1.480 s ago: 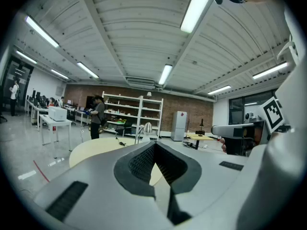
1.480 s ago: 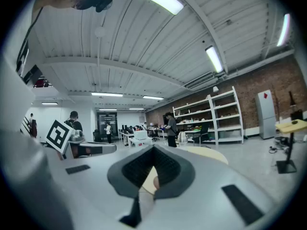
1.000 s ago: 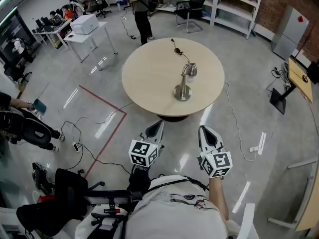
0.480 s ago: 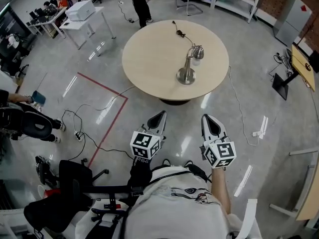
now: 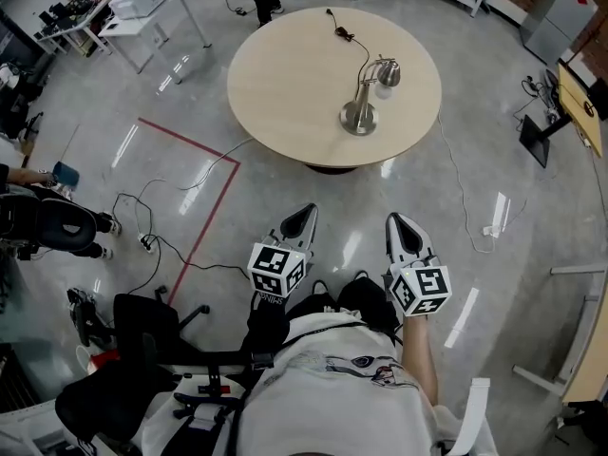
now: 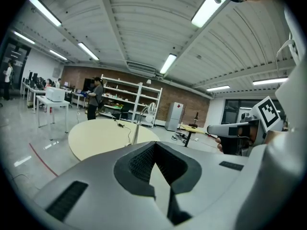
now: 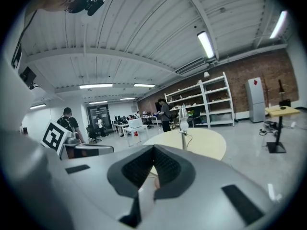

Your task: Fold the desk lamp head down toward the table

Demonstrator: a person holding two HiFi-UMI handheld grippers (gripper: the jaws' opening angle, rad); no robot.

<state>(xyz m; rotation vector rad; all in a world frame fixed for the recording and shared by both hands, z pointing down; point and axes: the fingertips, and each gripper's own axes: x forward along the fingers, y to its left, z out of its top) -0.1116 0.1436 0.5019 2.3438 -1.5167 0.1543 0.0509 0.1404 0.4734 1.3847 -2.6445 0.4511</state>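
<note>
Closer now to the round tabletop [image 5: 285, 84], the left gripper [image 5: 301, 215] and right gripper [image 5: 393, 222] hang over the floor [image 5: 494, 160], well short of it, fingers closed on nothing; the desk lamp [image 5: 359, 117] stands right of the tabletop's centre, head up.

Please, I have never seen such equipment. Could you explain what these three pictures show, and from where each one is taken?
There is no robot here. A person holds a hand tool with tongs in each hand. The head view comes from a camera on the person's head, looking down at the left tongs and the right tongs. Each tool carries a cube with square markers. The two gripper views come from cameras riding on those tools. Both tongs are shut and hold nothing. Ahead stands a round table with a desk lamp on it, its head raised. Nothing touches the lamp yet.
</note>
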